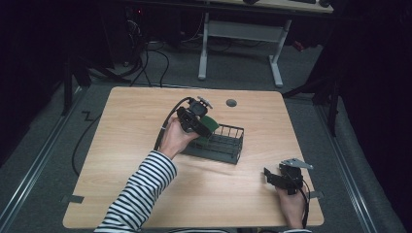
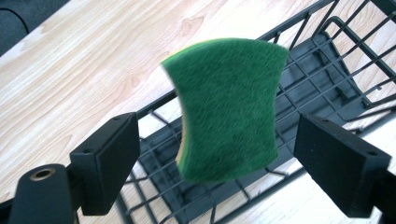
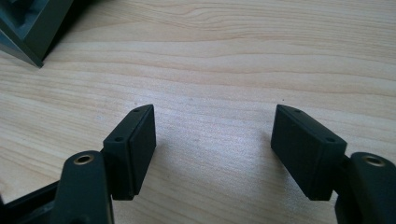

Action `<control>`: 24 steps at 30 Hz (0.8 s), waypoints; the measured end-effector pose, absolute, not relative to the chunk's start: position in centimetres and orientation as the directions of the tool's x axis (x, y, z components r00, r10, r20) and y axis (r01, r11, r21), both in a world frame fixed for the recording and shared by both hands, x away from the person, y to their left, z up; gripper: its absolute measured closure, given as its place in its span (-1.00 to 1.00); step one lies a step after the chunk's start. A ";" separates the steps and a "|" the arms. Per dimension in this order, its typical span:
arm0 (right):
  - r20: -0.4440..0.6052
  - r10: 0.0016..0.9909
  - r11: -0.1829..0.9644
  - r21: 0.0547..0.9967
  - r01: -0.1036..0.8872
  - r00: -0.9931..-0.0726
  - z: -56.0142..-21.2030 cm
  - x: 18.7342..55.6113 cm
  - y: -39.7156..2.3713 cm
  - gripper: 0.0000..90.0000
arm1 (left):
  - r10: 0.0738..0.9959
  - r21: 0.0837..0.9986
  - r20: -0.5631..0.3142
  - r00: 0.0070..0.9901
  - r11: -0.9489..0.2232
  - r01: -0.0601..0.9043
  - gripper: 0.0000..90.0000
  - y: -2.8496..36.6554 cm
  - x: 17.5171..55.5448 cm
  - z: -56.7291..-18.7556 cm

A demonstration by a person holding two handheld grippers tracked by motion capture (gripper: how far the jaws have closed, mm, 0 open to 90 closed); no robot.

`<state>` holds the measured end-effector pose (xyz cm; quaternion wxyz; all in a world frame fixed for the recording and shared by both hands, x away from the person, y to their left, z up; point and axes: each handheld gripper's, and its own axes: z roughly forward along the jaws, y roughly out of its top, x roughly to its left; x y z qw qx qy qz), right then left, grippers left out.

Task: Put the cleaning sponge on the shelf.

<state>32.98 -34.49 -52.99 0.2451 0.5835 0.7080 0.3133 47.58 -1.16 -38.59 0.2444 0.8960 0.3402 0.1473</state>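
Left gripper view: green sponge [image 2: 229,109] between spread fingers [image 2: 109,161] of left gripper [image 2: 224,163], touching neither, blurred, above wire basket [image 2: 327,88] — likely just released to drop in. Right gripper [image 3: 212,154] open too, idle over bare table [image 3: 233,56].

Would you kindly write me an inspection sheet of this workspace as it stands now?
Surface: light wooden table, with a round grey port near its far edge.
Job's things: dark wire basket mid-table; green sponge above it, between the left jaws, neither pad touching it.
Clutter: nothing seen.
Grippers: left gripper open over the basket; right gripper open, nothing between its jaws, above bare wood at the near right.
Cables: one black cable trails from the left gripper; loose cables on the floor.
Surroundings: dark room, white-legged desk beyond the table.
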 end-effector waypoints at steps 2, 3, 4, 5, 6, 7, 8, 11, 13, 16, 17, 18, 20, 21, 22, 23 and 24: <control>0.019 0.980 0.122 0.729 0.673 -0.198 -53.0 33.0 -34.5 -0.31 | 0.689 0.549 0.095 0.718 -0.638 0.539 -0.66 -0.4 47.3 -38.4; 0.019 0.980 0.122 0.729 0.673 -0.198 -53.0 33.0 -34.5 -0.31 | 0.692 0.559 0.093 0.716 -0.631 0.538 -0.66 0.1 47.1 -38.3; 0.018 0.980 0.122 0.729 0.673 -0.198 -53.0 33.0 -34.5 -0.31 | 0.695 0.566 0.090 0.713 -0.625 0.538 -0.66 0.4 47.0 -38.2; 0.018 0.980 0.123 0.729 0.673 -0.198 -53.0 33.0 -34.5 -0.31 | 0.700 0.575 0.085 0.709 -0.616 0.539 -0.66 1.0 46.8 -38.0; 0.018 0.980 0.123 0.729 0.673 -0.198 -53.0 33.0 -34.5 -0.31 | 0.702 0.581 0.083 0.707 -0.611 0.539 -0.65 1.4 46.6 -37.9; 0.017 0.980 0.123 0.729 0.673 -0.198 -53.0 33.0 -34.5 -0.31 | 0.706 0.589 0.081 0.703 -0.603 0.538 -0.65 1.9 46.4 -37.8; 0.017 0.980 0.124 0.728 0.675 -0.198 -53.0 33.0 -34.5 -0.31 | 0.710 0.596 0.076 0.700 -0.595 0.539 -0.65 2.5 46.2 -37.7; 0.016 0.980 0.124 0.728 0.674 -0.198 -53.0 33.0 -34.4 -0.31 | 0.723 0.622 0.059 0.688 -0.566 0.541 -0.65 4.3 45.4 -37.7; 0.017 0.980 0.124 0.728 0.674 -0.198 -53.0 33.0 -34.4 -0.31 | 0.734 0.646 0.041 0.678 -0.536 0.543 -0.64 5.9 44.6 -38.1; 0.017 0.980 0.122 0.729 0.674 -0.197 -53.0 33.0 -34.4 -0.31 | 0.761 0.683 0.027 0.649 -0.488 0.543 -0.63 8.8 42.9 -39.6; 0.016 0.980 0.124 0.729 0.673 -0.197 -53.0 33.0 -34.4 -0.31 | 0.773 0.690 0.017 0.634 -0.468 0.552 -0.63 9.9 42.2 -40.5; 0.014 0.980 0.126 0.728 0.674 -0.198 -53.0 33.0 -34.4 -0.31 | 0.787 0.696 0.006 0.617 -0.446 0.562 -0.63 11.0 41.6 -41.5; 0.013 0.980 0.127 0.728 0.673 -0.199 -53.0 33.0 -34.4 -0.31 | 0.817 0.705 -0.018 0.576 -0.398 0.587 -0.63 13.3 40.3 -43.7; 0.012 0.980 0.127 0.729 0.673 -0.198 -53.0 33.0 -34.4 -0.31 | 0.831 0.706 -0.021 0.556 -0.381 0.597 -0.62 14.4 39.8 -44.9; 0.012 0.980 0.127 0.728 0.673 -0.198 -53.0 33.0 -34.4 -0.31 | 0.843 0.701 -0.029 0.537 -0.366 0.612 -0.62 15.2 39.3 -45.9; 0.011 0.980 0.127 0.729 0.672 -0.198 -53.0 33.0 -34.4 -0.31 | 0.866 0.691 -0.031 0.500 -0.343 0.636 -0.63 16.5 38.6 -47.8; 0.009 0.980 0.129 0.728 0.673 -0.198 -53.0 33.0 -34.3 -0.31 | 0.878 0.685 -0.029 0.478 -0.331 0.649 -0.63 17.3 38.2 -48.9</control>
